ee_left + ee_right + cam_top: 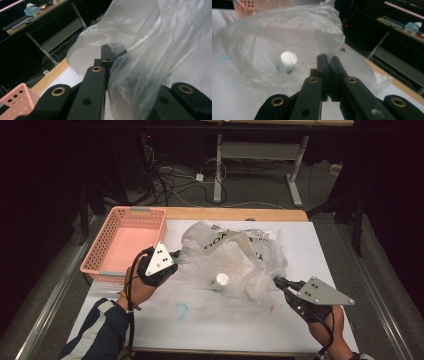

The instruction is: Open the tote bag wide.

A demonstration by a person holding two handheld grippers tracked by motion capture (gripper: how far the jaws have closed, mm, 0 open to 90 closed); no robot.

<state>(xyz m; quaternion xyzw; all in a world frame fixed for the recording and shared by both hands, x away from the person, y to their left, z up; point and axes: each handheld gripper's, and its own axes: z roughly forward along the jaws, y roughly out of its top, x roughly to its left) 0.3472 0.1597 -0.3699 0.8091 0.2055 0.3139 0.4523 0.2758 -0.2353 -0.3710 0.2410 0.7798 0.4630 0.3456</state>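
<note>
Sagging between the two claws, the clear plastic bag [235,255] is hanging just above the table [210,325], mid-table, w/ a small white-capped bottle [221,280] sitting inside near the bottom. Film is looking thin, soft, v. light and slippery; it's crumpling wherever it's pulled, so prob. tearing or slipping out if yanked hard. The bottle is adding the only real weight and is likely rolling about if the bag is tilting. Best hold seems to be bunched edges at the rim, where the film is doubling up, not the flat single layer.

Left claw [176,256] is pinching the bag's left edge, jaws pressed together on gathered film. Right claw [278,282] is pinching the opposite edge, jaws also pressed tight on a fold; in the right gripper view the bottle is showing through the film.

Further out, a pink basket [125,242] is sitting at the table's left rear corner, apart from the bag.
</note>
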